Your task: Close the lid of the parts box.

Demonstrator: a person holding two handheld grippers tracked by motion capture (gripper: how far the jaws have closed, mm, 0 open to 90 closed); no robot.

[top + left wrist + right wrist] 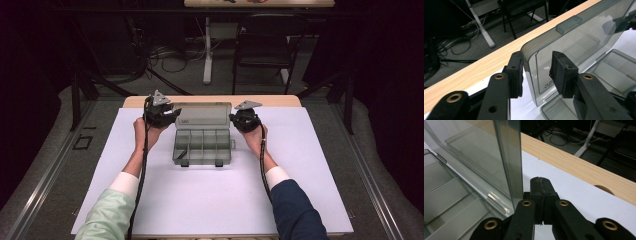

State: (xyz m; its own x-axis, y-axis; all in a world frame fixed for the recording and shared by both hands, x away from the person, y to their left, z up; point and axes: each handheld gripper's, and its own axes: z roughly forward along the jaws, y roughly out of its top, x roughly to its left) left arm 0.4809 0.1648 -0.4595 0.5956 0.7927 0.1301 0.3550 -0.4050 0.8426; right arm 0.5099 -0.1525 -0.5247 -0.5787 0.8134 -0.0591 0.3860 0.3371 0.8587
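Lid [574,37] of a clear compartment box [202,145] is stood upright near the back edge of the worktop [210,200], at its middle. At the lid's left edge, the left gripper [539,75] is placed with one jaw on each side of the wall; the outer jaw is seen touching it, the inner one apart, so nothing is clamped yet. The lid is best steadied by even closing low on the wall, without twisting the hinge. On the other side, the right gripper [541,200] is clenched on nothing, jaws pressed together just beside the lid's right edge. Behind the table, a chair [262,42] and floor cables [165,57] are seen, well apart; nothing is found in the way.
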